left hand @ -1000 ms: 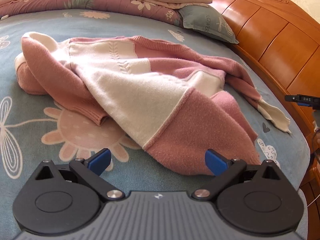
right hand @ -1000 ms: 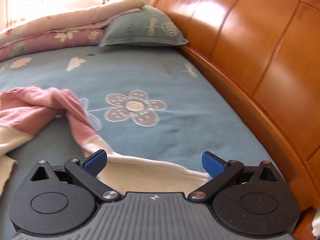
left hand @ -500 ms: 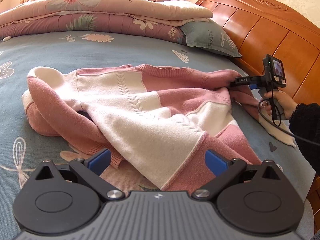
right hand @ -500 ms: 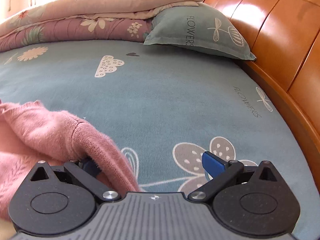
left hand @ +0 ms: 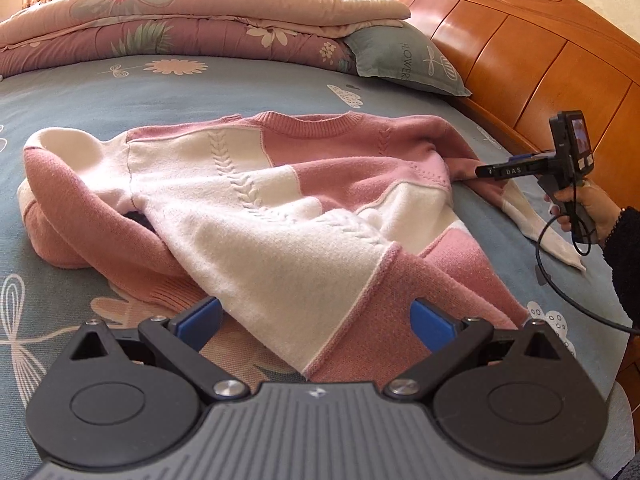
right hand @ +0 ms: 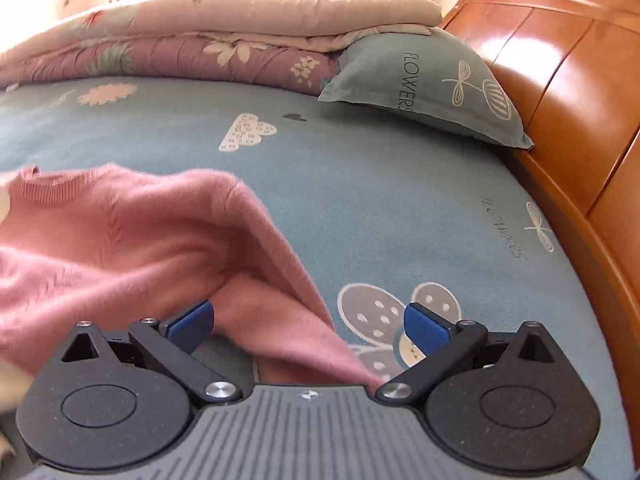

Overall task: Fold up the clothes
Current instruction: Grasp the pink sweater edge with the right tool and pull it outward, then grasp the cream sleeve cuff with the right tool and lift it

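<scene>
Pulled back slightly from sweater [left hand: 280, 208] on bed [left hand: 80, 92], left claw [left hand: 316, 320] spread over hem, right claw [right hand: 306, 320] spread around sleeve fold.

Bedsheet [right hand: 360, 184] open between sweater [left hand: 280, 200] and pillow [right hand: 432, 84]. Headboard [right hand: 580, 120] walls right edge. Folded quilt [right hand: 208, 40] blocks far end. Sweater fold fills gap between right tongs [right hand: 306, 322].

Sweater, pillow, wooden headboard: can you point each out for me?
sweater [left hand: 280, 216]: left wrist view, white front panel.
pillow [right hand: 424, 84]: right wrist view, printed face.
wooden headboard [left hand: 540, 60]: left wrist view, middle panel.
</scene>
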The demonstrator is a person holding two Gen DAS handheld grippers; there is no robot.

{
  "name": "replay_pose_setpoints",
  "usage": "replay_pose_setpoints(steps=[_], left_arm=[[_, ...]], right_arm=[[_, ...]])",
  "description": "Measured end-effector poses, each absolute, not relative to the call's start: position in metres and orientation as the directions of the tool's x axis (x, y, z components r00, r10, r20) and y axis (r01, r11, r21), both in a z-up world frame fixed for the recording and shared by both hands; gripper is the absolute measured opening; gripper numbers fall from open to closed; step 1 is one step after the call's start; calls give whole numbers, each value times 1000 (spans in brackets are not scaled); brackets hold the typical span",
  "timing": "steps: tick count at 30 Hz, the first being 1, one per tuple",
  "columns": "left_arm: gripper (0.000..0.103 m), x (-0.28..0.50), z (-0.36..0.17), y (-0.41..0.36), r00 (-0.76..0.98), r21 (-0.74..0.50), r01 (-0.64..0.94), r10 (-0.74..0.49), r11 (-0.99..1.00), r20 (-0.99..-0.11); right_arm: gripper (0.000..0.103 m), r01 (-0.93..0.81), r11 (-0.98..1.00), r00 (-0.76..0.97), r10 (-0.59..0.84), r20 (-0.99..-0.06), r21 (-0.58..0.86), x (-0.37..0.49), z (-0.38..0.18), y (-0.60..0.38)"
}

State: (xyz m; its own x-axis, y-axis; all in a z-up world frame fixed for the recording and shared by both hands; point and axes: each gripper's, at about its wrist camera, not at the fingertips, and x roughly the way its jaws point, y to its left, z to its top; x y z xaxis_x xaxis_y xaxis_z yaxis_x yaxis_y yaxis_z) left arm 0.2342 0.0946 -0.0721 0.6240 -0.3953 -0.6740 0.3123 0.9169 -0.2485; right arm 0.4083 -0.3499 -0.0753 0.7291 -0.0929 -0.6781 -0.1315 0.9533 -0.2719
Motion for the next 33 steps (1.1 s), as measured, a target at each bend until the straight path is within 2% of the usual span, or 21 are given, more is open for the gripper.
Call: replay_pose_setpoints(steps=[3, 5, 9, 17, 20, 25, 27, 29, 33], left_arm=[[100, 234, -74, 93, 618, -242, 308, -386, 920, -685], [100, 234, -75, 90, 613, -236, 307, -381, 922, -692], [100, 234, -73, 84, 610, -229, 313, -379, 922, -696], [100, 228, -69, 83, 611, -221, 319, -378, 922, -696], [100, 226, -69, 87, 614, -229, 303, -373, 925, -696], [100, 220, -67, 90, 619, -238, 302, -380, 923, -688], [100, 218, -66, 90, 619, -238, 301, -379, 923, -688], [100, 216, -66, 89, 617, -238, 301, -379, 923, -689], [100, 211, -64, 86, 613, -233, 311, -382, 921, -692]], right_arm=[[103, -114, 909, 724, -201, -660, -402, 400, -97, -349], [103, -93, 898, 727, -235, -646, -431, 406, -108, -348], [103, -42, 861, 778, -290, -558, -506, 424, -114, -330], [103, 112, 896, 878, -292, -380, -429, 391, -67, -333], [103, 113, 909, 893, -270, -360, -402, 364, -45, -340], [103, 73, 927, 910, -213, -355, -368, 311, -19, -351], [103, -14, 935, 893, -148, -425, -354, 299, -18, -353], [103, -30, 918, 873, -168, -458, -395, 289, -25, -351], [103, -20, 931, 806, -200, -557, -364, 284, -54, -372]])
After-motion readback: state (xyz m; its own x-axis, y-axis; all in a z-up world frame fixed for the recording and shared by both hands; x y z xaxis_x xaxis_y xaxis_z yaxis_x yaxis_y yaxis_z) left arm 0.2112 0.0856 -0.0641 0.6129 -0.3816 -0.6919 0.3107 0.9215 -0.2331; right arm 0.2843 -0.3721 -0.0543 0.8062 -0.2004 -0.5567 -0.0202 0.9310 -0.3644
